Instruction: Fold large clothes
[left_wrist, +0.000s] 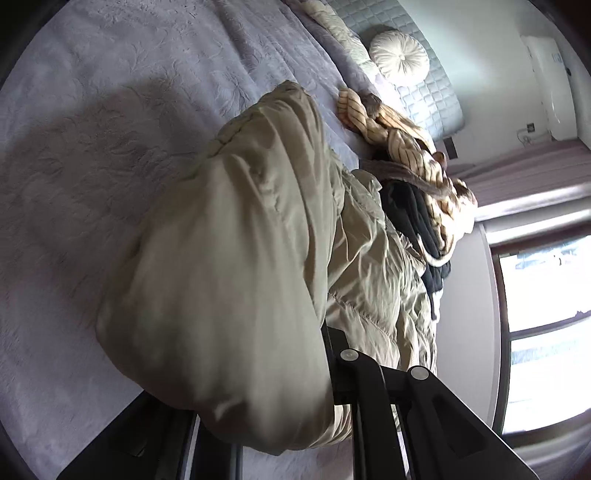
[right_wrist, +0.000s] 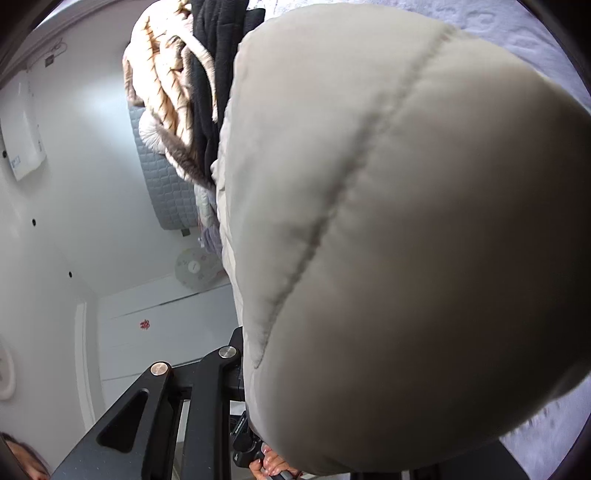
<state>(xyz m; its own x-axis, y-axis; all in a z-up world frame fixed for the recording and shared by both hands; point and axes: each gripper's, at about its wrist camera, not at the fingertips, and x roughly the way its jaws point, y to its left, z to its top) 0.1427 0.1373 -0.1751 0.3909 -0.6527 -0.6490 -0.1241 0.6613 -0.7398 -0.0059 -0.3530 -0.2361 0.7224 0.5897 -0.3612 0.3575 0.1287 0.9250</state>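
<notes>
Bedroom scene, pale lavender bedspread (left_wrist: 110, 129) with a leafy embossed pattern filling the left wrist view. A puffy beige jacket (left_wrist: 229, 266) is bunched up in the middle of that view, trailing off toward 4 o'clock. At 2 o'clock from it sits a pile of other clothes: a striped cream garment (left_wrist: 399, 136) and a black one (left_wrist: 410, 214). A round white cushion (left_wrist: 400, 53) leans on the quilted headboard at 1 o'clock, and a bright window (left_wrist: 546, 332) is at 4 o'clock, neither of which the right view catches.

The right wrist view is mostly the jacket (right_wrist: 406, 240) right up against the lens, seam running diagonally. It does show a white wardrobe door with a small red sticker (right_wrist: 144, 324) at 8 o'clock, too tiny to read, and a hand (right_wrist: 271, 463) at 6 o'clock.

Left gripper (left_wrist: 325, 354): fingers buried in jacket fabric, pinched down on it. Right gripper (right_wrist: 243, 369): same deal, clamped on the jacket, tips hidden.
</notes>
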